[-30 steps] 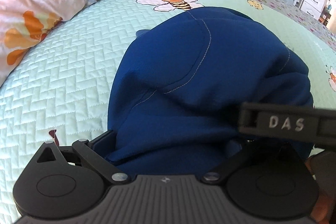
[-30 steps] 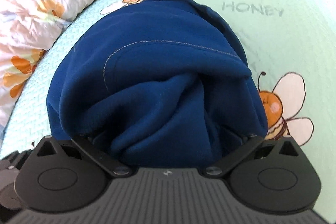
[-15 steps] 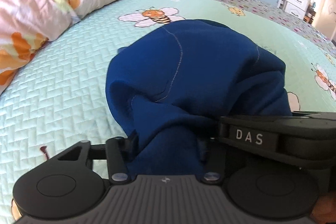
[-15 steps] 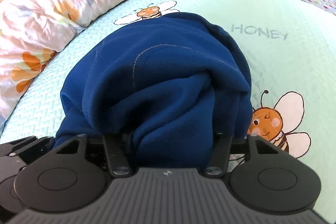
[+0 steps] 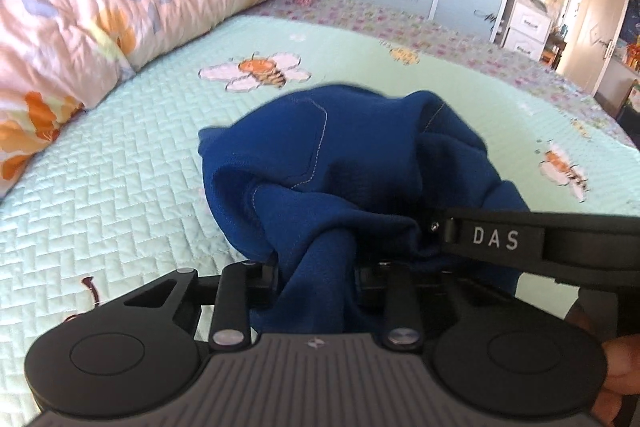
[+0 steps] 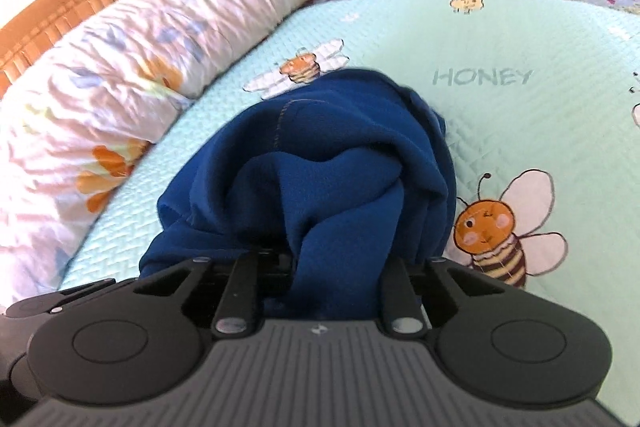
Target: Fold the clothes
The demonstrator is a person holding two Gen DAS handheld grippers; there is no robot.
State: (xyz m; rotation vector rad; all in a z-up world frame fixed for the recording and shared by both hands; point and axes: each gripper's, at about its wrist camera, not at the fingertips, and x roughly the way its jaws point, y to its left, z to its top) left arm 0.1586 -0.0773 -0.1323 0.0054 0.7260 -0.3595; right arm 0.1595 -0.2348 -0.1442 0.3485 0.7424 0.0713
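Left gripper (image 5: pixel 316 275) is pinching a bunched edge of the blue garment (image 5: pixel 344 163), jaws narrowed on cloth. Right gripper (image 6: pixel 336 267) is clamping a second bunch of the same blue garment (image 6: pixel 320 155), just beside the left one. The fabric is trailing forward from both, away from the holder, its far end resting on the bee-print bedspread (image 6: pixel 540 131). Both grips are sitting equally near; the coming move likely depends on carrying this near edge toward the far end.
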